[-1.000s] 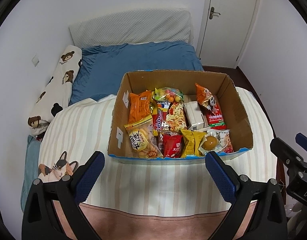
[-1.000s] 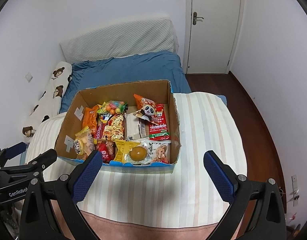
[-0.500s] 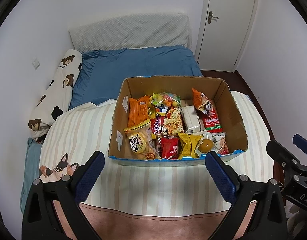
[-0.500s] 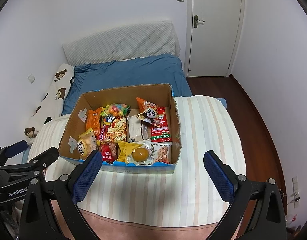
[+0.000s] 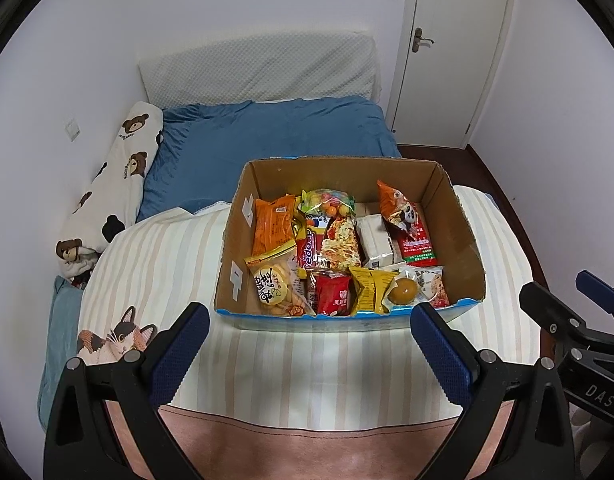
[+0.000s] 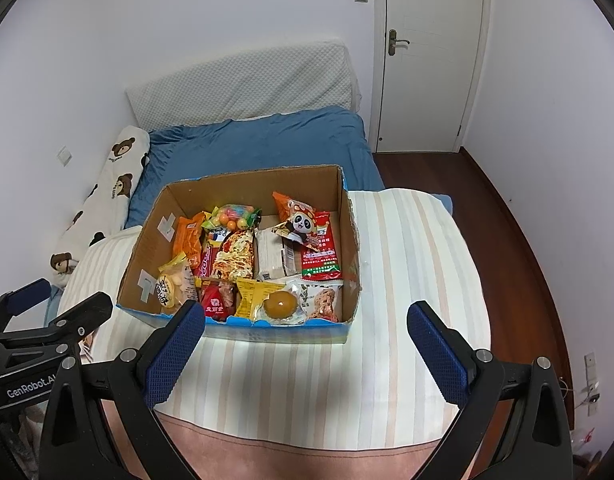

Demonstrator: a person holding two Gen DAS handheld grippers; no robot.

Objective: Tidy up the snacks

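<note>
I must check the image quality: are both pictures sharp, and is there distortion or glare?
Left wrist view: sharp, strong fisheye bending at the door, dark corners. Right wrist view: equally sharp and bent, with slight glare on the wrapped round cake inside the cardboard box; soft, even room light in both.

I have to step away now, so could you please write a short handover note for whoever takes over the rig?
Left gripper: open, empty, held short of the box.
Right gripper: open, empty, also short of it.
The open brown cardboard box sits on the striped cream blanket. All visible snacks lie loosely mixed inside: orange crinkled packet, clear bag of coloured candy balls, panda-print pouch, round yellow cake in clear wrap.
Done: nothing visibly sorted.
Left: all the organizing.
</note>
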